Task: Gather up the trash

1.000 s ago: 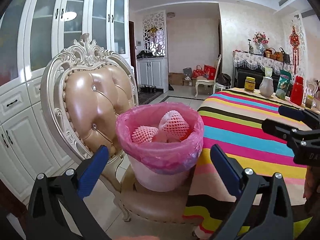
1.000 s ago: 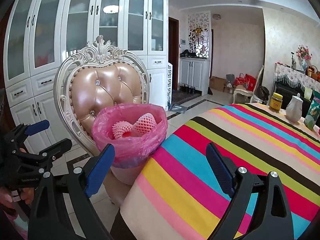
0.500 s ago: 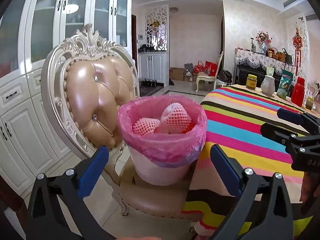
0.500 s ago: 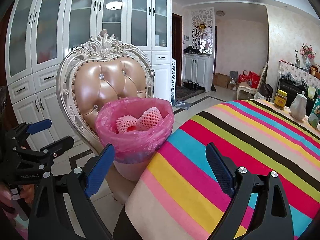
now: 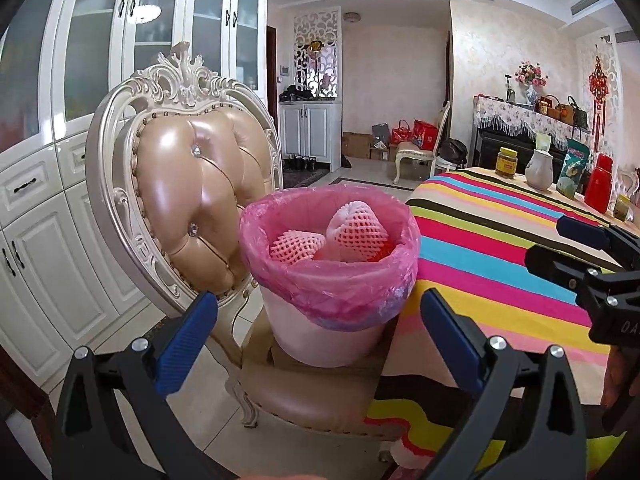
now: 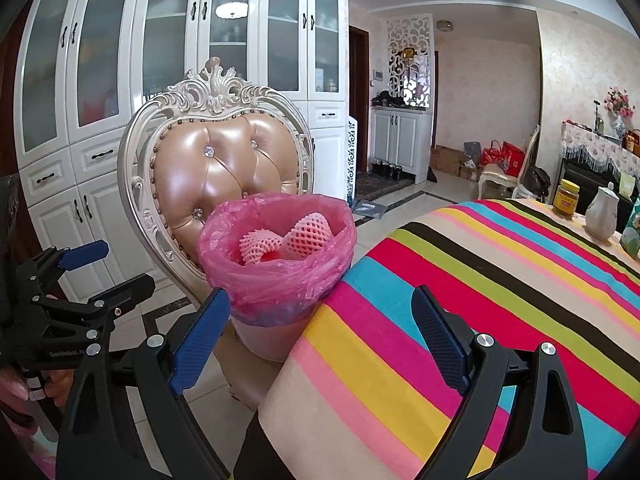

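Both tongs hang in the air with nothing between their blue pads. The left gripper (image 5: 319, 330) is spread wide, and straight ahead of it, framed between its two fingers, stands the trash bin (image 5: 326, 332) on the seat of an ornate chair (image 5: 188, 184). A pink bag (image 5: 332, 284) lines the bin and folds down over its rim. Inside lie two foam fruit nets (image 5: 356, 232), white-pink mesh, leaning against each other, with something red showing beneath them; what it is cannot be told.

Over on the right, the right gripper (image 6: 320, 336) is spread just as wide and empty. From its camera the trash bin (image 6: 276, 338) sits ahead and a little to the left, just past its left finger, pressed up against the edge of the striped tablecloth (image 6: 480, 280). The foam fruit nets (image 6: 308, 234) peek over the bag's rim here too. Most of the gap between this gripper's fingers looks onto the cloth's bright bands.

Each tool shows in the other's camera: the right one juts in from the right edge of the left view, the left one from the left edge of the right view, a hand (image 6: 16, 392) wrapped round its handle.

Far beyond the right fingertip stand a yellow-lidded jar (image 6: 567, 199) and a white jug (image 6: 602, 212) at the table's far end.
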Tool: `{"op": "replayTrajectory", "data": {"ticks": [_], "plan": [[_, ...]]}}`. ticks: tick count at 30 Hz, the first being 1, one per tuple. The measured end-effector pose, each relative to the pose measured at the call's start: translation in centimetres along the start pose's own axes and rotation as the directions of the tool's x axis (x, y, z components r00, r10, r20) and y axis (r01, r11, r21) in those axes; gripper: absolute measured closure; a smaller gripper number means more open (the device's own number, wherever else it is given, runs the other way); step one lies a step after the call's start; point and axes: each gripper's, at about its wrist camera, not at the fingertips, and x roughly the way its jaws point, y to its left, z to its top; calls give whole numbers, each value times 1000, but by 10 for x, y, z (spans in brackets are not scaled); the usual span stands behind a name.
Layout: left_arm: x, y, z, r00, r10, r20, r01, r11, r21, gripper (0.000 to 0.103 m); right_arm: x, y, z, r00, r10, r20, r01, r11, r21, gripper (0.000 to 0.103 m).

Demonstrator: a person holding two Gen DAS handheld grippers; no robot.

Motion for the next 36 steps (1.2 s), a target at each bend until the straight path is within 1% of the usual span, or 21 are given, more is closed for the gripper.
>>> {"op": "replayTrajectory", "data": {"ticks": [36], "plan": [[3,2,-1,1000,1,-10,-1,1000,-15,5,-2,2,0,1000,9,1,-9,1000,7,17]]}}
